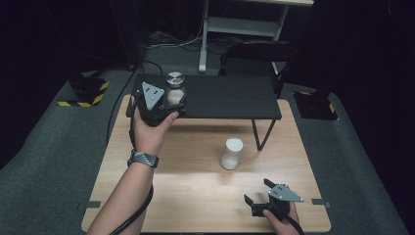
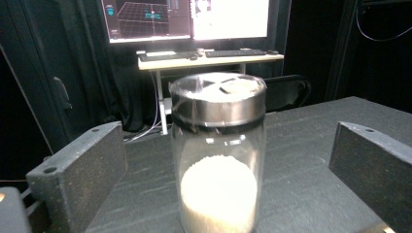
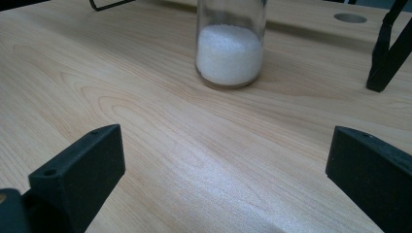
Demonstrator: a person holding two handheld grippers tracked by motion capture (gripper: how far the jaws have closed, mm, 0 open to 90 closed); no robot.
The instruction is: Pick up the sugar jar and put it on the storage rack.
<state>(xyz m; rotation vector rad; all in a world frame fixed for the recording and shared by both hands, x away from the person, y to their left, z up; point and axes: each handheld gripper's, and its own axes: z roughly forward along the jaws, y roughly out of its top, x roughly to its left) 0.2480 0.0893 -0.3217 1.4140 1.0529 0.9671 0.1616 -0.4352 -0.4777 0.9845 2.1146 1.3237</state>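
Here the left gripper (image 2: 221, 170) stands open around the jar (image 2: 218, 160).

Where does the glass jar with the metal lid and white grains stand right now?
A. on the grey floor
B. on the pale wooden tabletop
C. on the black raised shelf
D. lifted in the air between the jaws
C: the glass jar with the metal lid rests on the black raised shelf, between the left gripper's open jaws, which stand clear of its sides.

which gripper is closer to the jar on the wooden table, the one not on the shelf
Right. The right gripper sits on the wooden table near the jar, open jaws facing it. The left gripper is on the black shelf, straddling the lidded jar.
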